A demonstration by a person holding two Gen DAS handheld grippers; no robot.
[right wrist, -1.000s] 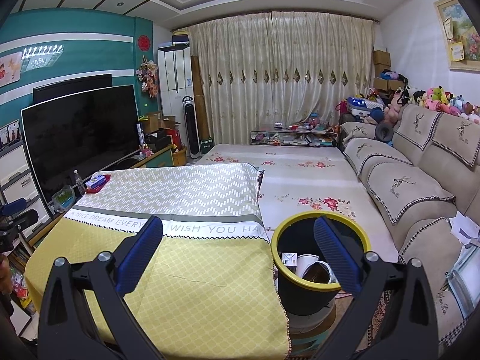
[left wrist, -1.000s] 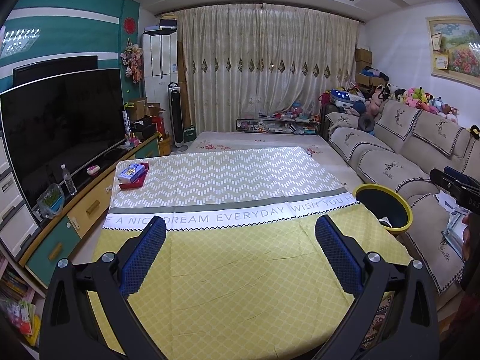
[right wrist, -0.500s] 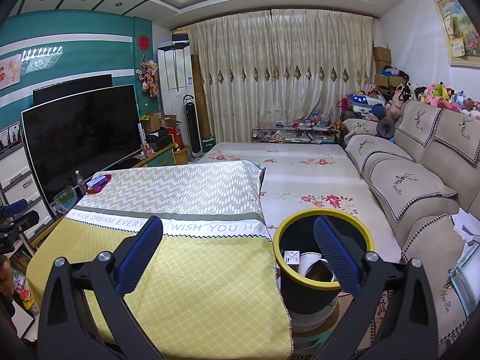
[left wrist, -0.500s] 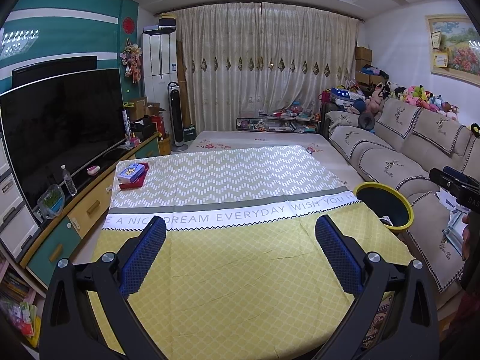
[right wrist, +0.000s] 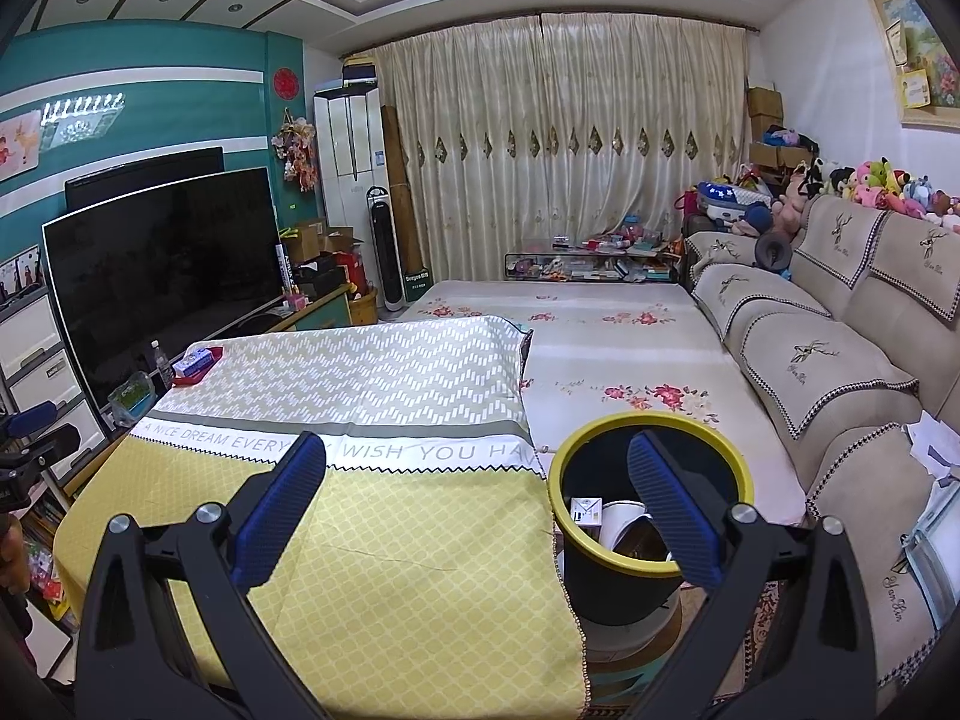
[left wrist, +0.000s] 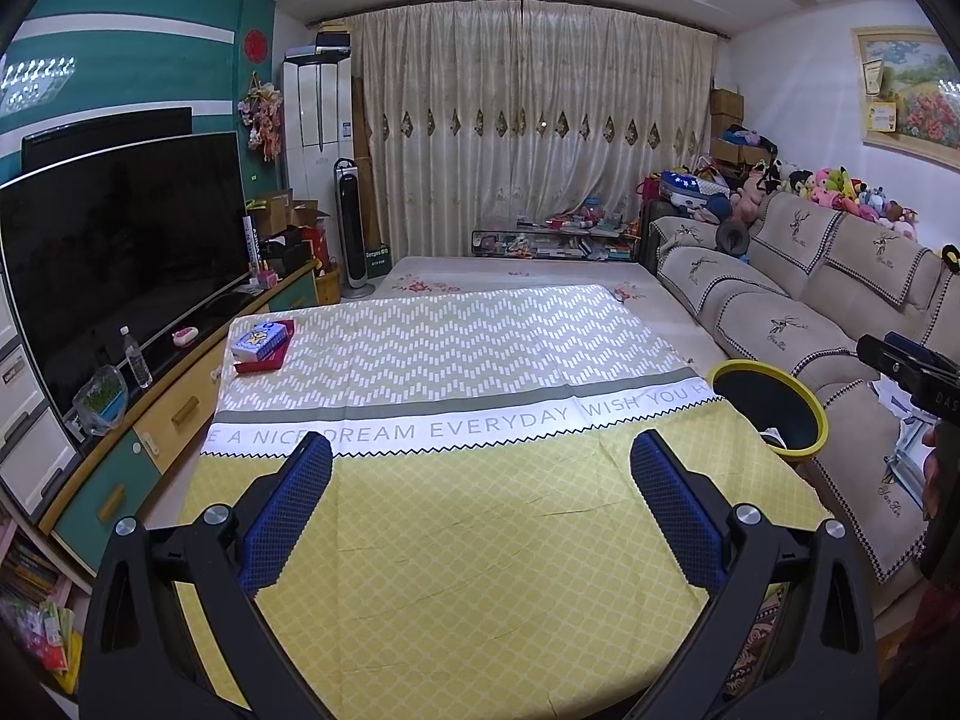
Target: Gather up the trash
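A black bin with a yellow rim [right wrist: 654,426] stands at the table's right side; it also shows in the left wrist view [left wrist: 774,375]. Inside lie a small white box [right wrist: 585,510] and white paper trash [right wrist: 621,525]. My right gripper [right wrist: 477,504] is open and empty, held above the table's right edge beside the bin. My left gripper [left wrist: 480,498] is open and empty above the yellow cloth of the table [left wrist: 480,570]. A blue tissue box on a red tray [left wrist: 261,342] sits at the table's far left corner.
A TV [left wrist: 120,252] on a cabinet runs along the left. A sofa [right wrist: 840,372] with plush toys runs along the right. A flowered cloth surface [right wrist: 612,348] lies behind the table. The other gripper shows at the right edge of the left wrist view [left wrist: 912,372].
Both grippers have drifted very slightly; the bin sits a little differently in each view. Both stay open and empty.
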